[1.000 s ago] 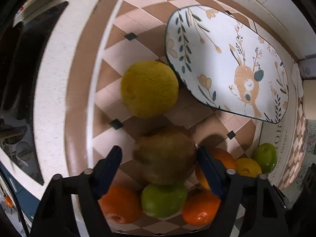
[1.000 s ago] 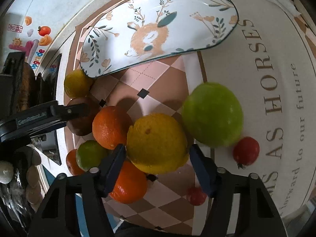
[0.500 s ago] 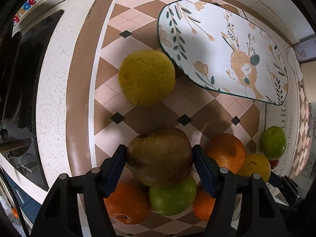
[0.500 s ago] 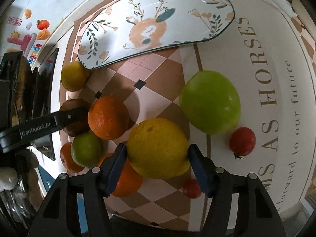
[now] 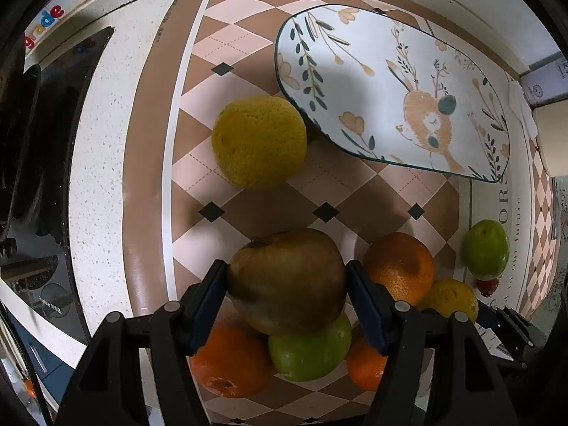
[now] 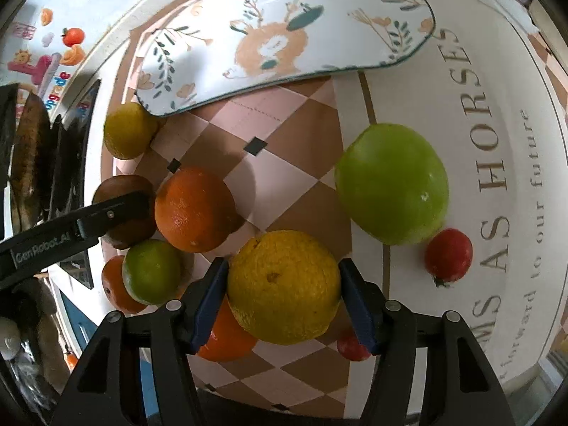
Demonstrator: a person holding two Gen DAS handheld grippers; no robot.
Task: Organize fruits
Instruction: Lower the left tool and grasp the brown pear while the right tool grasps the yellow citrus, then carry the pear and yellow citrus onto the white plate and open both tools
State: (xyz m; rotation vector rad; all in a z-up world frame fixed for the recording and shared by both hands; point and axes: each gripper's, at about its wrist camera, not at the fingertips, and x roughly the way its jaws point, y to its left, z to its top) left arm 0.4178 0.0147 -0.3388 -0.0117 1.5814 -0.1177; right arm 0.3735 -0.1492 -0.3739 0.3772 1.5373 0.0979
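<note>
My left gripper [image 5: 285, 294] is shut on a brown pear [image 5: 287, 280] and holds it above a green apple [image 5: 310, 351] and two oranges [image 5: 229, 360]. My right gripper [image 6: 284, 296] is shut on a yellow citrus [image 6: 284, 285], held above the mat. The oval deer-print plate [image 5: 390, 85] lies empty at the back; it also shows in the right wrist view [image 6: 284, 35]. A yellow lemon [image 5: 259, 142] sits beside the plate's near-left rim. The left gripper with the pear [image 6: 122, 209] shows at the left of the right wrist view.
A big green apple [image 6: 392, 183] and a red cherry tomato [image 6: 449, 254] lie on the mat's white lettered part. An orange [image 6: 193, 209], a green apple [image 6: 151, 271] and another tomato [image 6: 349, 348] lie near. A dark stovetop [image 5: 42, 142] borders the left.
Both grippers have closed on their fruit and lifted it: the left jaws closed on the pear, the right on the yellow citrus. The fruits below now look farther away.
</note>
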